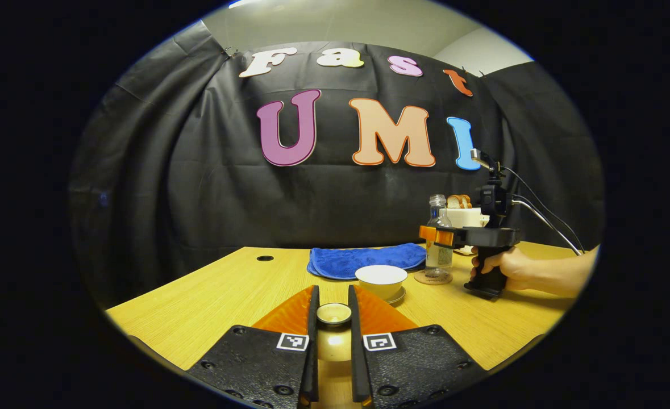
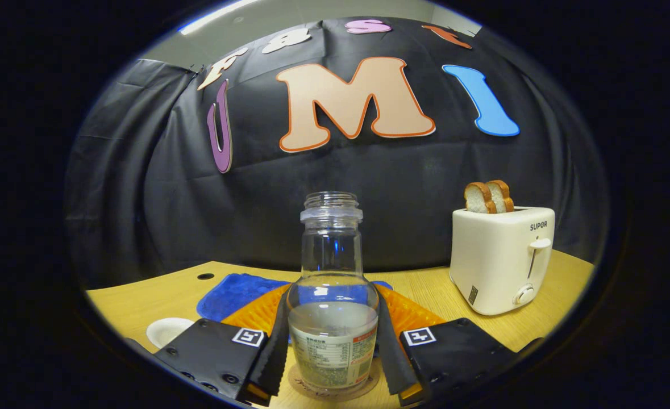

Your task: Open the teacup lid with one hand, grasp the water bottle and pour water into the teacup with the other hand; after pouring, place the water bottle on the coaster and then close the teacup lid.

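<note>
Wooden table [image 1: 209, 289], light grain, fronted by the black cloth wall [image 1: 198, 187]. Small dark round hole [image 1: 265, 258] in the tabletop near the far left edge; the same hole shows at the left in the right gripper view.

Blue cloth [image 1: 366, 259], folded, textured pile, lies flat at the back middle of the table, close to the wall.

Cream toaster [image 2: 499, 258] stands upright at the table's back right, lever and round knob on its narrow end. Two slices of toast [image 2: 488, 197] stick up side by side from its slots, brown crusts showing.

Pale room wall [image 1: 369, 23] above the cloth.
</note>
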The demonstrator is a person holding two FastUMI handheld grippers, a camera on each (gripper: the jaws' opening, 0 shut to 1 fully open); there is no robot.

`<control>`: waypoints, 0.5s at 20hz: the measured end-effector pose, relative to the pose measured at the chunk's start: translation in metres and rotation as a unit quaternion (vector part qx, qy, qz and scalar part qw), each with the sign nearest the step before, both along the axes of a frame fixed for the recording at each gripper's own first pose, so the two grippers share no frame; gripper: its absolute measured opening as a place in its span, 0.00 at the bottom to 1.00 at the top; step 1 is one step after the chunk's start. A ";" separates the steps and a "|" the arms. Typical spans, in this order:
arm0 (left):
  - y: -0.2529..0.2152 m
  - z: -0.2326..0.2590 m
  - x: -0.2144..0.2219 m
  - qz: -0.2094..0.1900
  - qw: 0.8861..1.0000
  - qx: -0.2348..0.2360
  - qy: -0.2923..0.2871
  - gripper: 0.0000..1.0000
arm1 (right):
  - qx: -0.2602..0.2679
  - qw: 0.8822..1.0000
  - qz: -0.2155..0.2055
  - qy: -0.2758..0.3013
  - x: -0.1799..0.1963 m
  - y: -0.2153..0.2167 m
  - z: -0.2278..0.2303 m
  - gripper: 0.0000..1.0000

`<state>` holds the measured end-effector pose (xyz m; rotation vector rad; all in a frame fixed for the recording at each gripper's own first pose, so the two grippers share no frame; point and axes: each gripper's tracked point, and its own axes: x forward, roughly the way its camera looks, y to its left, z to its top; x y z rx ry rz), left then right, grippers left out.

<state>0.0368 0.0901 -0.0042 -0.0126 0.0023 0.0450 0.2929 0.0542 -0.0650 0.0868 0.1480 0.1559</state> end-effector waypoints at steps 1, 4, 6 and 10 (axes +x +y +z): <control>0.000 0.000 0.000 0.000 1.000 0.000 0.000 0.20 | -0.003 1.000 -0.001 0.000 0.000 0.000 -0.003 0.74; 0.000 0.000 0.000 0.001 1.000 0.000 0.000 0.20 | -0.007 1.000 -0.001 -0.014 -0.005 0.002 -0.001 0.73; 0.000 0.000 0.000 0.001 1.000 0.000 -0.001 0.20 | -0.013 1.000 -0.004 -0.018 -0.006 0.003 -0.003 0.75; 0.001 0.000 0.000 0.002 1.000 0.000 0.000 0.20 | -0.042 0.999 -0.002 -0.016 -0.014 0.007 -0.006 0.79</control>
